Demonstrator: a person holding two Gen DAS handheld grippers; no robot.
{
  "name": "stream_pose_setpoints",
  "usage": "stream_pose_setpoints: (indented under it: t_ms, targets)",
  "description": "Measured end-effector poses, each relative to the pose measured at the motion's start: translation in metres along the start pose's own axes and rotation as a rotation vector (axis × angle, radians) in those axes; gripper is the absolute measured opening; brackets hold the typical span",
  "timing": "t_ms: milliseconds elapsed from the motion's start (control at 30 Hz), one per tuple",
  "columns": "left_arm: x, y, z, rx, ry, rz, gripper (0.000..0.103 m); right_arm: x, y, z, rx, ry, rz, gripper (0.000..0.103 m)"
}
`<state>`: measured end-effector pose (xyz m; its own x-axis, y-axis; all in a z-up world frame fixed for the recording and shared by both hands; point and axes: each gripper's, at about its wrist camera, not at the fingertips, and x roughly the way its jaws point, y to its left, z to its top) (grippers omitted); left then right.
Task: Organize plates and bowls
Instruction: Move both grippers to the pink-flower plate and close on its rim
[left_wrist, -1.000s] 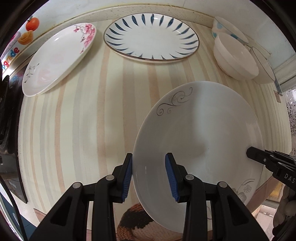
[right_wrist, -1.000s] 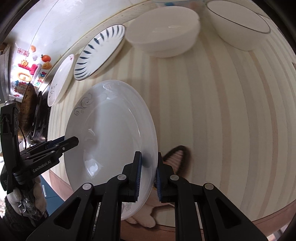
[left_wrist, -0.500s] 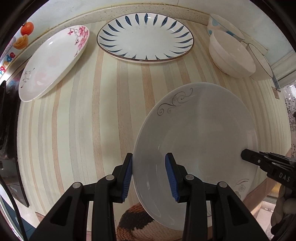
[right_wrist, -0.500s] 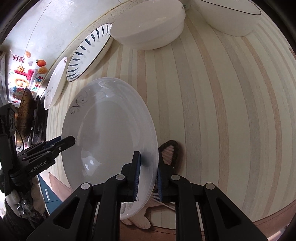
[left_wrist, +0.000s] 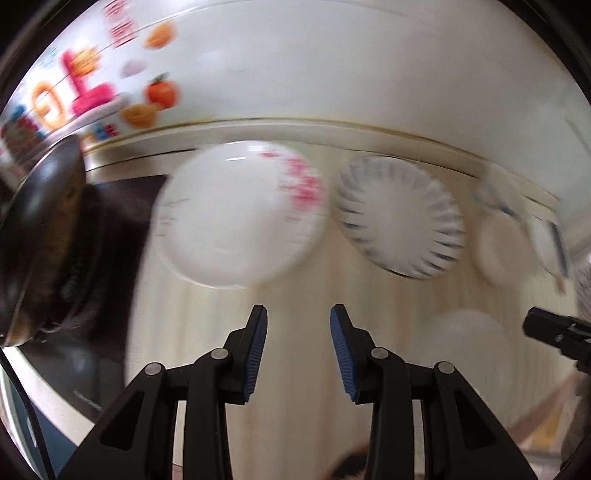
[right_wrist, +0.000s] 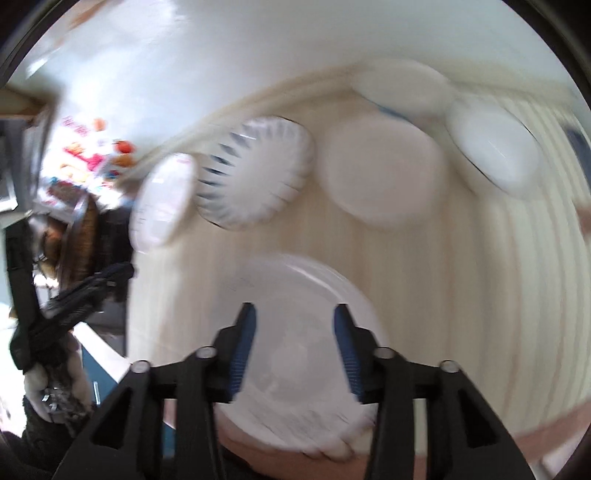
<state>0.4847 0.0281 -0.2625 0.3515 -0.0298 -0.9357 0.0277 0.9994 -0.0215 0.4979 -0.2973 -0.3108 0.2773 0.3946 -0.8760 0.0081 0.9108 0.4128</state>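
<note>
Right wrist view: right gripper jaws are opening, clear of the white plate lying at the table's near edge. Left gripper stands apart, empty. Judged: plate released; next, pick the pink-flowered plate.

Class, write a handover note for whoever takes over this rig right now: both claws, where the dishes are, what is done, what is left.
Left claw: open, empty.
Right claw: jaws opening, pads clear of the white plate below them.
White plate lies flat near the table's front edge.
Pink-flower plate and blue-leaf plate lie at the back; bowls sit to their right.
Done: white plate set down.
Left: likely grouping plates and bowls; frames are blurred.
</note>
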Motion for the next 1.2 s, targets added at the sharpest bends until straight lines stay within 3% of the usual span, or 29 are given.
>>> stream_pose_setpoints:
  t_ms: [100,233,500,600,700,867,933,967,1100,1200]
  targets:
    - [0.025,0.034,0.014,-0.100,0.041,0.052,0.033,0.037,0.050,0.044,-0.080,0.019,0.050,0.051]
    - [0.053,0.069,0.027,-0.206,0.075,0.101,0.033,0.096,0.100,0.094,-0.187,0.045,0.035,0.051]
    - [0.094,0.101,0.047,-0.290,0.125,0.159,0.034,0.196,0.173,0.187,-0.307,0.064,0.009,0.049]
    - [0.098,0.105,0.053,-0.288,0.113,0.177,0.033,0.226,0.180,0.204,-0.320,0.086,-0.003,0.037]
    - [0.100,0.112,0.057,-0.291,0.097,0.159,0.032,0.250,0.181,0.213,-0.316,0.108,0.006,0.021]
    - [0.096,0.120,0.057,-0.293,0.067,0.130,0.028,0.266,0.179,0.220,-0.297,0.119,0.035,0.019]
    - [0.089,0.113,0.059,-0.261,0.026,0.088,0.010,0.265,0.176,0.220,-0.297,0.126,0.040,0.018]
    - [0.084,0.104,0.062,-0.235,0.013,0.062,0.007,0.265,0.175,0.219,-0.295,0.128,0.043,0.017]
    - [0.074,0.075,0.068,-0.134,0.008,0.071,0.010,0.254,0.175,0.208,-0.293,0.136,0.088,0.012]
    - [0.081,0.083,0.061,-0.185,0.028,0.064,0.010,0.258,0.186,0.199,-0.337,0.136,-0.001,0.013]
